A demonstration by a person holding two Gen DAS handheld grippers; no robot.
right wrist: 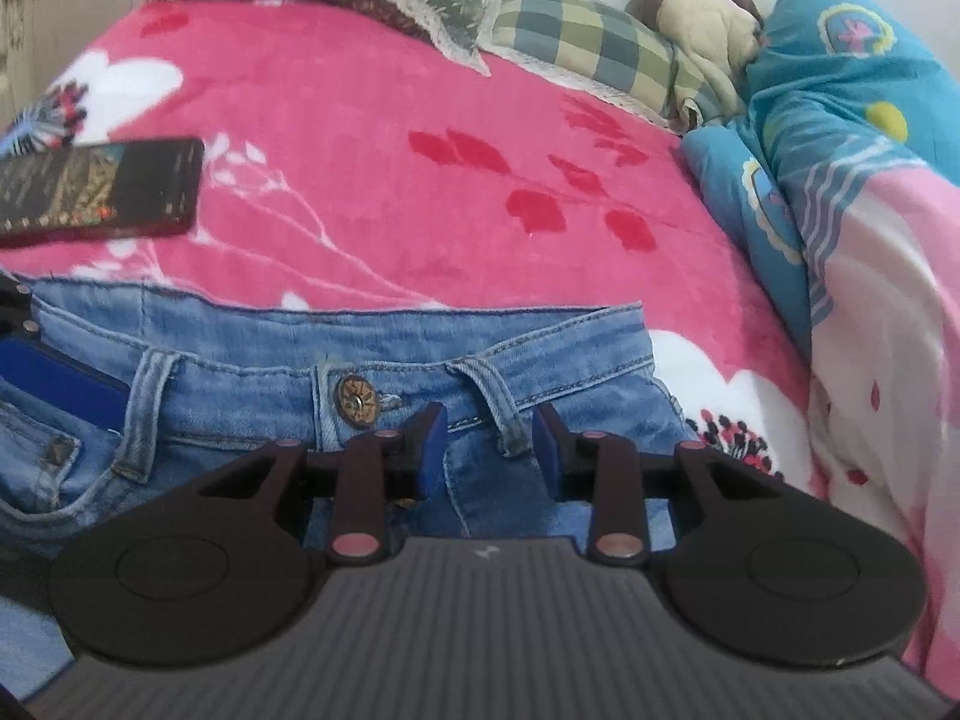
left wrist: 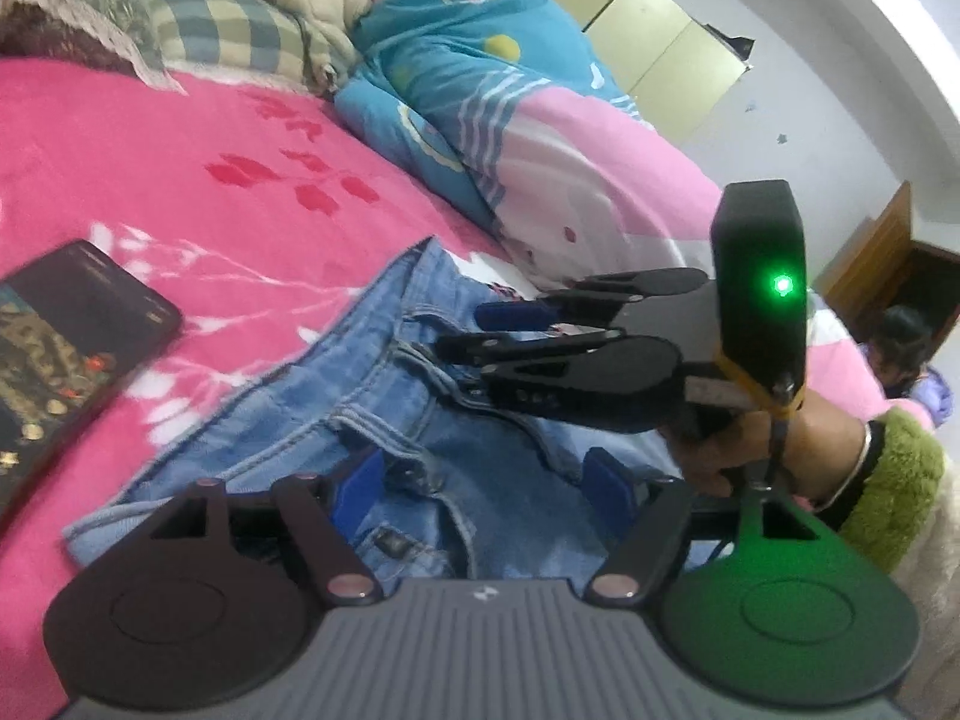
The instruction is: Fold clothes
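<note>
Plainly both tools gape: left tool (left wrist: 487, 487), right tool (right wrist: 489, 441) over jeans (right wrist: 240, 378), gripping nothing.

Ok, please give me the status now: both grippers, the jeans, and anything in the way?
Left gripper open, over jeans. Right gripper open at waistband, nothing held. Jeans flat on pink blanket. Phone beside jeans, clear of them.
</note>
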